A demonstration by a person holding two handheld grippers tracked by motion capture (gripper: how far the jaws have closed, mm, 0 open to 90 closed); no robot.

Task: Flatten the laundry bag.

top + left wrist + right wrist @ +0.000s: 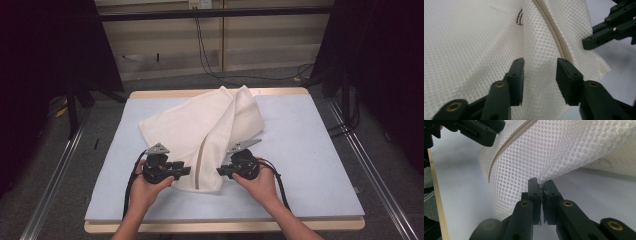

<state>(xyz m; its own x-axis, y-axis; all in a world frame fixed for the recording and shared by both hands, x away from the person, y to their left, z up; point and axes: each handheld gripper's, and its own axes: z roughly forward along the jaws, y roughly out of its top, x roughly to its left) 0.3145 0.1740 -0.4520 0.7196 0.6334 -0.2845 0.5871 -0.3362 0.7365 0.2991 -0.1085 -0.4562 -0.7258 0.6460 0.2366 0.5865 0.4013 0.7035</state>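
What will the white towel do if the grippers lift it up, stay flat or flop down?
The white towel will probably flop: it already lies in soft folds on the table. Its open waffle weave suggests it is light. It likely won't slip, since the right gripper pinches its edge tightly, while the left gripper stands open over the cloth.

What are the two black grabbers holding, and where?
The right gripper pinches the white mesh cloth at its near edge. The left gripper stands open around the cloth, not gripping.

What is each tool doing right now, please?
Left tool: open, jaws apart over the white mesh cloth.
Right tool: shut on that cloth's edge.
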